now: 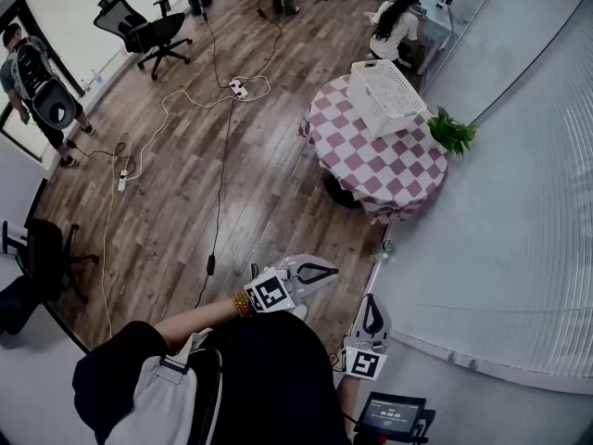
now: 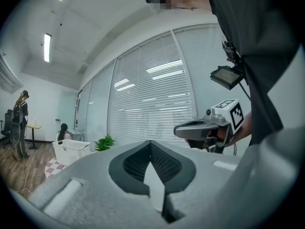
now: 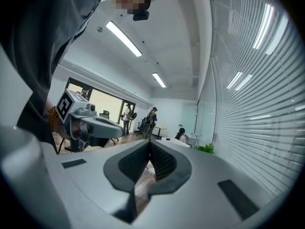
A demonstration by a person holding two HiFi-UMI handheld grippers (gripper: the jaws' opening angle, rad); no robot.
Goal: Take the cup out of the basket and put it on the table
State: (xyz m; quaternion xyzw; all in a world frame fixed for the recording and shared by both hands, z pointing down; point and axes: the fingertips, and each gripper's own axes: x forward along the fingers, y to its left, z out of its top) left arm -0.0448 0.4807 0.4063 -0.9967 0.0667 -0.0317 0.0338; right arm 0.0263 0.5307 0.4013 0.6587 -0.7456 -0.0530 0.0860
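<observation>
At the far side of the wood-plank floor [image 1: 259, 193], a white slatted plastic basket [image 1: 387, 95] is sitting at the far edge of a round table draped in pink-and-white checked cloth [image 1: 371, 170], with open floor lying between table and person. The cup, its place and long axis cannot be made out at this range. The left gripper [image 1: 326, 271] and right gripper [image 1: 375, 302] are pointing level, jaws pressed together on nothing.

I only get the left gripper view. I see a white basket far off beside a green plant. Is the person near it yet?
Observer: No. The head view shows the basket on a round checked table, well across the room from the person.
Operator: Anything lying on the floor on the way?
Observer: Cables and a power strip trail over the wooden floor, left of the table.
Operator: Is the other tool carrying anything?
Observer: No. The right gripper view shows the right tool shut and empty.
</observation>
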